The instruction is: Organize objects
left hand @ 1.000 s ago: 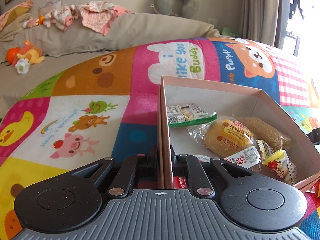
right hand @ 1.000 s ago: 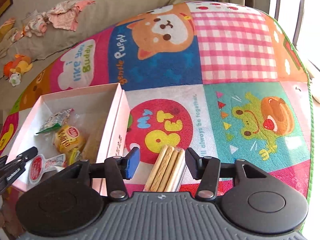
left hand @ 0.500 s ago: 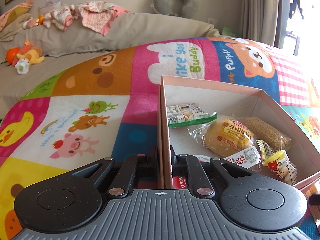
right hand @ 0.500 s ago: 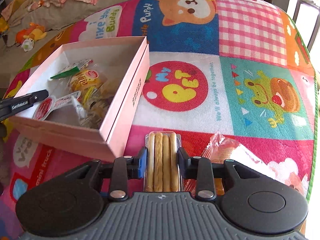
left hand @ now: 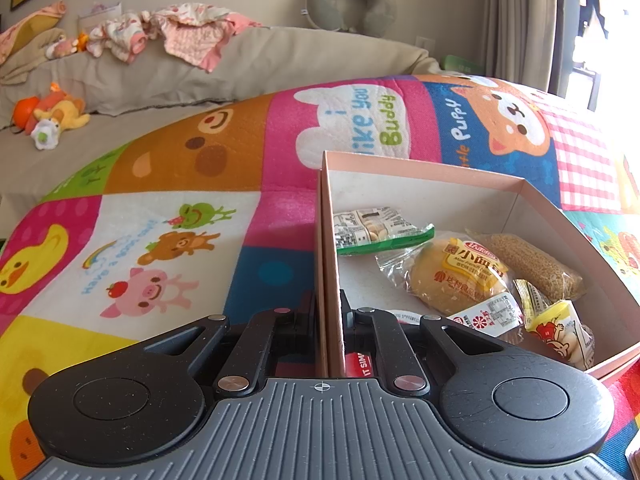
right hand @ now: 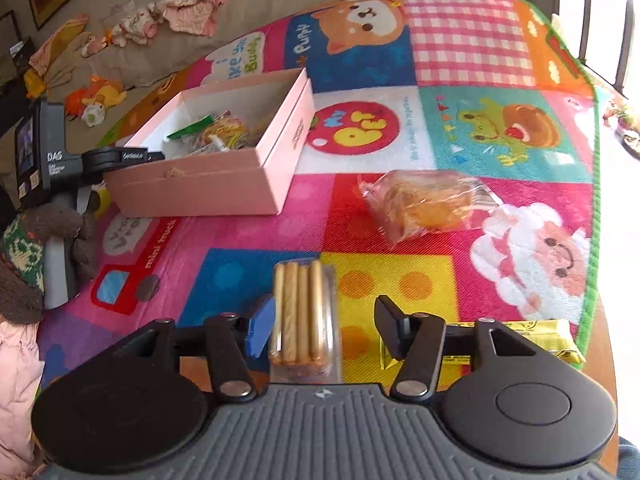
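Right tongs (right hand: 324, 330) have spread off the biscuit sticks (right hand: 300, 312); left tongs (left hand: 328, 320) clamp the box wall (left hand: 326, 248).

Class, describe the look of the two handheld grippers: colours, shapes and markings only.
Both the left gripper and the right gripper have grey ribbed bodies, black rounded side discs, black linkage arms with silver rivets and a small crosshair mark. The right gripper carries a blue fingertip pad.

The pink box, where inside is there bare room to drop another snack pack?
Inside the pink box, the floor is bare along the far wall, beyond the green-edged packet. The near right side is crowded: bun, grain bar and yellow candy packet overlap there.
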The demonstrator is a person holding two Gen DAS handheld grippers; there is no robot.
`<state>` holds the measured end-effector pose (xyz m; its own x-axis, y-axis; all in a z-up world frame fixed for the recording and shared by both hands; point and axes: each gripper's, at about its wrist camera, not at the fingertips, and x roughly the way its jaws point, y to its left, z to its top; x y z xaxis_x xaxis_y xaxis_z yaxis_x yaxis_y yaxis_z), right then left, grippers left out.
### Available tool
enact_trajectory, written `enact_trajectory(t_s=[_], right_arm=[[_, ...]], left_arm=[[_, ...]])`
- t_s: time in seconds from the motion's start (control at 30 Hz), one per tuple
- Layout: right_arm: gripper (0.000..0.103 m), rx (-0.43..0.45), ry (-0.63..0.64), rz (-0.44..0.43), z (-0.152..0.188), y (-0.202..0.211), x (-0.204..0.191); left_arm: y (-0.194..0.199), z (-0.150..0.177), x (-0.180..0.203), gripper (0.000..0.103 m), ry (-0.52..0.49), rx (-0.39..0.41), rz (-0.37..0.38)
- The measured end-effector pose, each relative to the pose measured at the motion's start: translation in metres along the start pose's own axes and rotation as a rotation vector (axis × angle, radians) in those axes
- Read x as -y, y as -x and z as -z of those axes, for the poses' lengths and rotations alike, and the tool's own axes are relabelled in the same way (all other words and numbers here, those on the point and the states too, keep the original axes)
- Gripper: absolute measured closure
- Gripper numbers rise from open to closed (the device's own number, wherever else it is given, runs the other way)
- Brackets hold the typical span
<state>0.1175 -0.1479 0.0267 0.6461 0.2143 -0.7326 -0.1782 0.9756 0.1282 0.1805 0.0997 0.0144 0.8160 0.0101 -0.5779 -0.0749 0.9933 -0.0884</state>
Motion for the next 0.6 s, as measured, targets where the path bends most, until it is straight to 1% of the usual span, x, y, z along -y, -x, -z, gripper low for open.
enact_trajectory(t_s=[0.07,0.2,0.27,0.3,0.37,0.47,0.57,0.6], right_arm=[[0.032,0.062,-0.047,0.068,-0.005,0.008,0.017],[0.031,0.11,-0.166,0.169,-0.012,0.012,0.056],[0.031,0.117,-0.225,0.228,-0.01,0.014,0.077],[0.031,0.115,-0.253,0.243,-0.008,0.016,0.087],[0.031,0.106,-0.298,0.258,0.0,0.018,0.101],[0.031,0.08,-0.322,0.268,0.012,0.017,0.11],[0.031,0.036,-0.345,0.221,0.026,0.013,0.107],[0.031,0.039,-0.351,0.207,0.029,0.013,0.103]], left_arm=[[0.0,0.0,0.0,0.092,0.0,0.0,0.0],[0.0,0.0,0.0,0.092,0.0,0.0,0.0],[0.0,0.0,0.0,0.092,0.0,0.0,0.0],[0.0,0.0,0.0,0.092,0.0,0.0,0.0],[0.0,0.0,0.0,0.092,0.0,0.0,-0.001],[0.0,0.0,0.0,0.092,0.0,0.0,-0.001],[0.0,0.0,0.0,0.092,-0.001,0.0,-0.001],[0.0,0.0,0.0,0.092,-0.001,0.0,-0.001]])
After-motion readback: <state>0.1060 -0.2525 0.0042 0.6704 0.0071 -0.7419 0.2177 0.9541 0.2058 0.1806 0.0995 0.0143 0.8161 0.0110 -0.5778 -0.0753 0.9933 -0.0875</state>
